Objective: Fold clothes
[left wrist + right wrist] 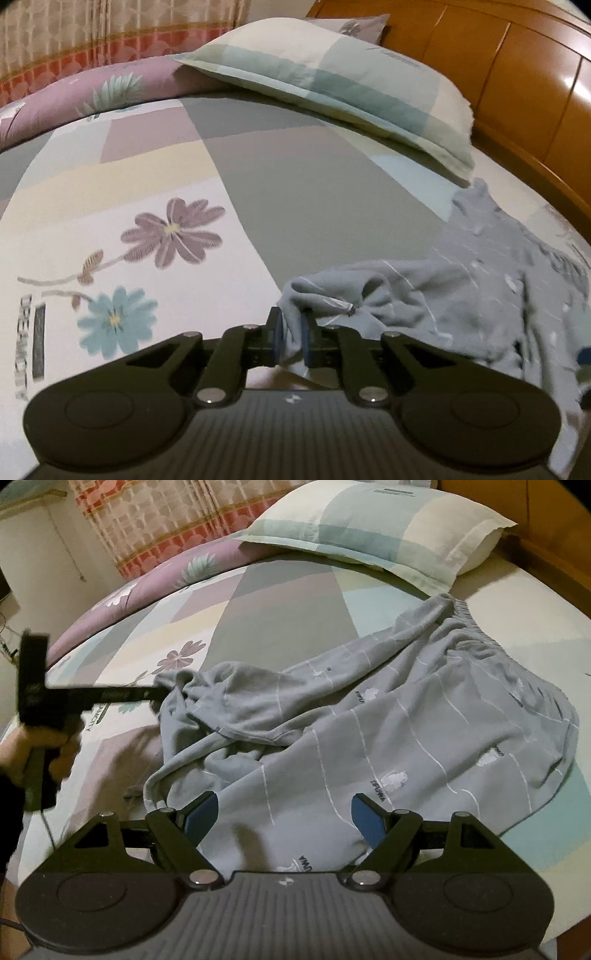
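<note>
- Your left gripper (291, 332) is pinched nearly closed on a fold of the grey garment (369, 716); the cloth sits bunched between the two blue pads (277, 334).
- From your right wrist view, that same gripper (157, 694) reaches in from the left and grips the garment at its left end, where the fabric gathers into a twisted point.
- Your hand (44, 746) on the left handle shows at the left edge, blurred.
- Your right gripper (284, 816) stands wide, holding nothing; its blue pads (364, 819) sit apart above the garment's near edge. Whether they touch the cloth, I cannot tell.
- The garment lies crumpled on the bed sheet (110, 221), grey with thin pale lines and small white prints. Its elastic waistband (472, 624) lies at the far end, near the pillow (373, 520).
- The pillow, checked in cream and teal, lies beyond the garment at the bed's head, next to the wooden headboard (517, 62).
- The printed purple flower (173, 230) on the sheet lies left of the garment, well clear of it.
- A purple quilt (74, 99) runs along the bed's far side, left of the pillow, with a patterned curtain (92, 33) behind it.
</note>
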### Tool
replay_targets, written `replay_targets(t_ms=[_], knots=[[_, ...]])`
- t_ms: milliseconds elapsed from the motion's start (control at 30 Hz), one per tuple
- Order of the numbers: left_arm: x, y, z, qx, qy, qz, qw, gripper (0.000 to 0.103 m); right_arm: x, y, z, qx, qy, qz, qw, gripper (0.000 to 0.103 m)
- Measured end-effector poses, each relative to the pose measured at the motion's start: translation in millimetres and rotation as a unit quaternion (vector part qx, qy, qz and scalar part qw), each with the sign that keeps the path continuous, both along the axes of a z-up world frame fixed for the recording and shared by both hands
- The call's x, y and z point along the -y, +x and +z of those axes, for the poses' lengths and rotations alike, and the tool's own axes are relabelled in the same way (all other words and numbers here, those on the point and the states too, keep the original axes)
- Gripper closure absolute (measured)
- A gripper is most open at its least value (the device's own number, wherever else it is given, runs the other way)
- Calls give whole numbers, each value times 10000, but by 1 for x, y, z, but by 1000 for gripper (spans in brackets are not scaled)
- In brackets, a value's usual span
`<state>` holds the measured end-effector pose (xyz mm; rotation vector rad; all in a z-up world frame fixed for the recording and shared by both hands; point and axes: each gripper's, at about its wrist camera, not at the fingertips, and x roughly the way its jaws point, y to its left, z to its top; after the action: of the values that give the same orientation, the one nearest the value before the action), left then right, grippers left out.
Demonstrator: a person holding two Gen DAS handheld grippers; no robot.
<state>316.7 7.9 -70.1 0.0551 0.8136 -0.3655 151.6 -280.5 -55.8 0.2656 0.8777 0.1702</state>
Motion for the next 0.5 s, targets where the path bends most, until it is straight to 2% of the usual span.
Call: replay_targets(t_ms=[167,333,467,500], knots=[[1,23,-2,-93,3,48,9999,94,-2,6,-2,-37,-26,58,10000,19],[-2,18,-8,-208,-110,28,9997,90,-3,11,-5,-77,16,112,9999,19],[-12,1,-6,-253,-250,109,9993,81,-9,12,-5,-79,28,190,9998,19],[-14,-4,-4,-256,-271,93,9993,76,-10,12,-4,-71,37,212,9997,19]])
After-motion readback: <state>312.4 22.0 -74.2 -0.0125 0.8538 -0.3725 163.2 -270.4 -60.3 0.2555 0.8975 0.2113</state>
